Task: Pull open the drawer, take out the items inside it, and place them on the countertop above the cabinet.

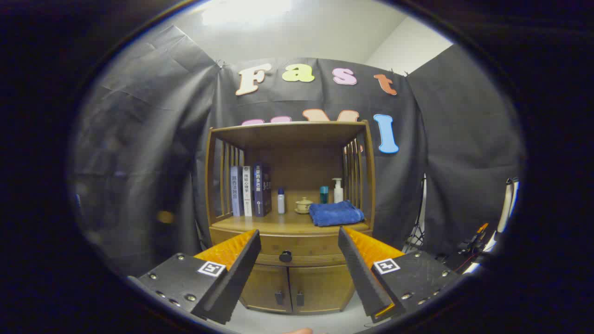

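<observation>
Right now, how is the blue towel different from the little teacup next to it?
The blue towel is soft, folded and wide; the teacup is small, pale and lidded. The towel lies flat on the countertop; the teacup sits on a saucer. Both rest beyond the open hand-held gripper.

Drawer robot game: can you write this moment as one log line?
phase: approach | gripper: open, empty | drawer: shut, knob beyond fingers | countertop: towel, books
</observation>
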A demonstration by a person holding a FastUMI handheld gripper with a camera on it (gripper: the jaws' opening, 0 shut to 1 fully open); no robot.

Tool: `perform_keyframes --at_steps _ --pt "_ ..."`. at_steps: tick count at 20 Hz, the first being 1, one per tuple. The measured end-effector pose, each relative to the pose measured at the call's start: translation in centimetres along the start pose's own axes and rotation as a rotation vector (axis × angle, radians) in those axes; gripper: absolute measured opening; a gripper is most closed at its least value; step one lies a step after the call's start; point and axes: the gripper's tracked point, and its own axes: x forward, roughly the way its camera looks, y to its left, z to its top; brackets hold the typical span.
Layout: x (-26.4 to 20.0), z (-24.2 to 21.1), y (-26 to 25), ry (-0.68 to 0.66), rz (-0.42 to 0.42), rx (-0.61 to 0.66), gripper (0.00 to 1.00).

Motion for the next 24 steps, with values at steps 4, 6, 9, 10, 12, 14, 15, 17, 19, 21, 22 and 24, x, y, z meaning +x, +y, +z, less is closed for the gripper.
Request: perform_keyframes --at_steps 4,6,9,10,12,14,15,17,19,21,22,24 --pt "-0.29 0.26 -0.54 -0.006 -0.018 -0.002 1.0" --pt "-0.36 0.25 -0.67 -0.001 -0.022 -0.004 1.0" --pt "-0.53 0.33 -0.95 -0.004 -0.029 -0.007 1.0" --pt "-0.58 0.38 -1.01 -0.005 -0.032 -0.006 1.0" --pt "-0.66 0.42 -1.03 -0.007 -0.034 -0.007 1.0" --pt "-0.63 0.46 -1.05 -0.008 -0.035 -0.007 1.0" --pt "-0.52 0.5 -0.97 -0.006 -0.033 -0.007 1.0" --pt "-0.54 0.38 -0.94 0.0 -0.032 -0.006 1.0" --pt "-0.74 0.48 -0.99 0.0 -0.033 -0.014 1.0" --pt "-0.71 0.65 -1.13 -0.004 -0.039 -0.017 1.0" --pt "-0.69 0.73 -1.14 -0.005 -0.041 -0.016 1.0" --pt "-0.81 0.81 -1.14 -0.005 -0.039 -0.016 1.0"
